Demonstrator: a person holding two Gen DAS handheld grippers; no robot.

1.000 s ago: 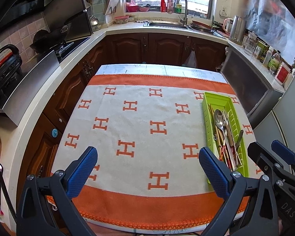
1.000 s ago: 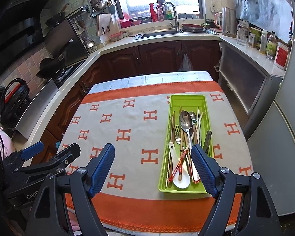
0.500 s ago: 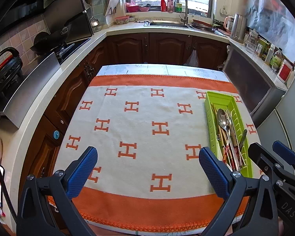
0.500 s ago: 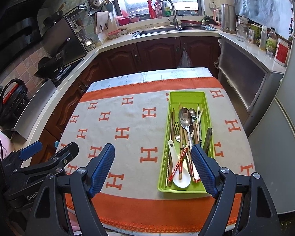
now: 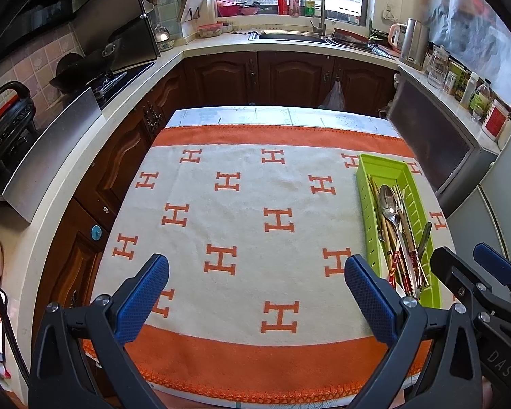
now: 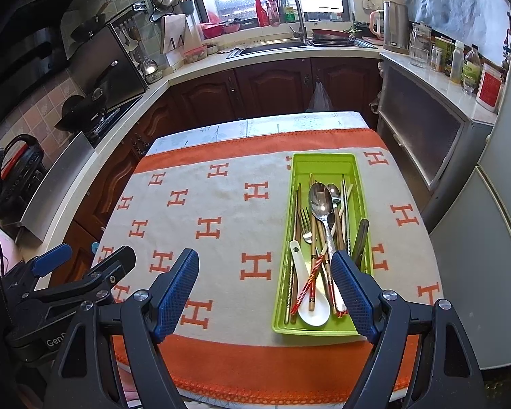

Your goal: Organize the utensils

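Both our tongs, left tongs (image 5: pixel 255 293) and right tongs (image 6: pixel 265 286), gape empty | tray (image 6: pixel 323 162) near table's right edge | tangled utensils (image 6: pixel 318 238) may drag out together

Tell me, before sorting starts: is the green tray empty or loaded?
Loaded: the green tray holds spoons, chopsticks and a fork.

One green tray (image 6: pixel 323 160) near right edge of table. Inside: two metal spoons (image 6: pixel 320 201), one fork (image 6: pixel 305 221), one white ceramic spoon (image 6: pixel 310 306), one dark-handled knife (image 6: pixel 361 235). Chopsticks too tangled to count.
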